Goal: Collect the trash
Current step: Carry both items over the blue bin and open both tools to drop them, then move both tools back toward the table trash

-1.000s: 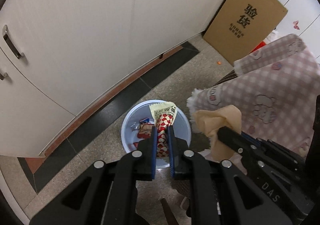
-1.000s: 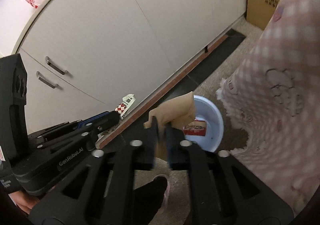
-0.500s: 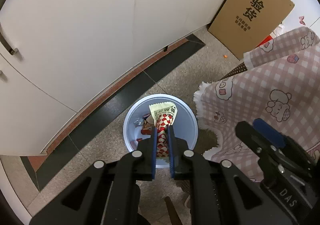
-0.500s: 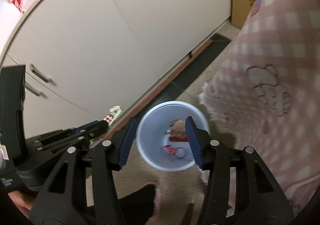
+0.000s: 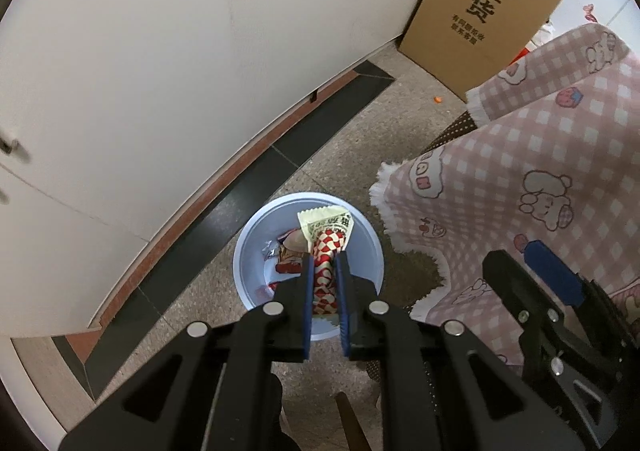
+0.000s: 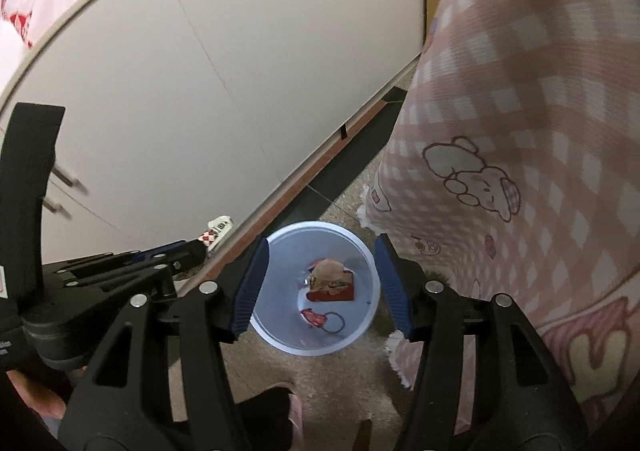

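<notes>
The left gripper (image 5: 325, 279) was nearest the work, its fingers (image 5: 306, 291) clenched on a red-and-white checked wrapper (image 5: 326, 251) whose long axis ran straight out along them, the pale printed end sticking past the tips. That free end hung directly over the open mouth of the bin (image 5: 248, 251), a pale blue tub on the floor, so the wrapper lay above the target rather than beside it; a release there looked likely to send it in. The right gripper (image 6: 320, 283) hovered over the same bin with its fingers (image 6: 250, 291) released; they had just been opening and nothing lay between them. Seen through that gap, a tan crumpled paper (image 6: 328, 271) rested on red packets at the bin's bottom. Of the two hands, the left was the one still loaded. Just beside the bin hung a pink checked cloth (image 5: 520, 191), and beyond ran white cabinets (image 5: 160, 71) with a cardboard box (image 5: 480, 11) farthest off.
</notes>
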Tool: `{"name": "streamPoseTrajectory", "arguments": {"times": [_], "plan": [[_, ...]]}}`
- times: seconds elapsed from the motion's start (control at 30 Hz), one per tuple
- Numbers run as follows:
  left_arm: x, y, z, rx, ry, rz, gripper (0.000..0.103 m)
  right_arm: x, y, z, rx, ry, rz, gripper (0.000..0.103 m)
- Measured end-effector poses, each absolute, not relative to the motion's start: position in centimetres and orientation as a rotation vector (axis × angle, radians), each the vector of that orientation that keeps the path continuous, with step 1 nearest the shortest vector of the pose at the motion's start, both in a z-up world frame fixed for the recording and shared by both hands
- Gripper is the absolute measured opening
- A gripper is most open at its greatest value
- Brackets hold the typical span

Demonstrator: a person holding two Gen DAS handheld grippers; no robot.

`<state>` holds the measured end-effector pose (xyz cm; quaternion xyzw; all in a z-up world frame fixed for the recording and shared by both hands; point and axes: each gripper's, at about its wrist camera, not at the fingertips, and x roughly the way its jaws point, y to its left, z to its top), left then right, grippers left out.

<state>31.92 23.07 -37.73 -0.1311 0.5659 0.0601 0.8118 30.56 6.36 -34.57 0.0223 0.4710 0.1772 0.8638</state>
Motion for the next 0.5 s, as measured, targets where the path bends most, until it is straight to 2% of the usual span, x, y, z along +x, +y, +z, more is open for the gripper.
{"name": "streamPoseTrajectory", "arguments": {"times": [0.03, 0.1, 0.17, 0.23, 0.27, 0.5], "plan": [[32.0, 22.9, -37.4, -0.274, 1.198, 0.126, 0.012, 30.6, 6.3, -34.5, 0.049, 0.987, 0.371, 0.054], [32.1, 22.8, -36.8, -0.264, 1.188, 0.125, 0.021, 30.6, 6.2, -34.1, 0.059, 0.98, 0.372, 0.054], [32.0, 22.8, -36.1, -0.248, 1.171, 0.127, 0.045, 30.5, 6.1, -33.8, 0.069, 0.98, 0.374, 0.054], [31.5, 22.9, -35.3, -0.232, 1.142, 0.153, 0.06, 30.3, 5.9, -33.5, 0.079, 0.978, 0.375, 0.055], [31.2, 23.0, -34.7, -0.221, 1.128, 0.173, 0.064, 30.2, 5.8, -33.3, 0.085, 0.979, 0.378, 0.055], [28.7, 22.9, -31.1, -0.164, 1.06, 0.235, 0.068, 28.7, 5.9, -30.7, 0.125, 0.97, 0.418, 0.056]]}}
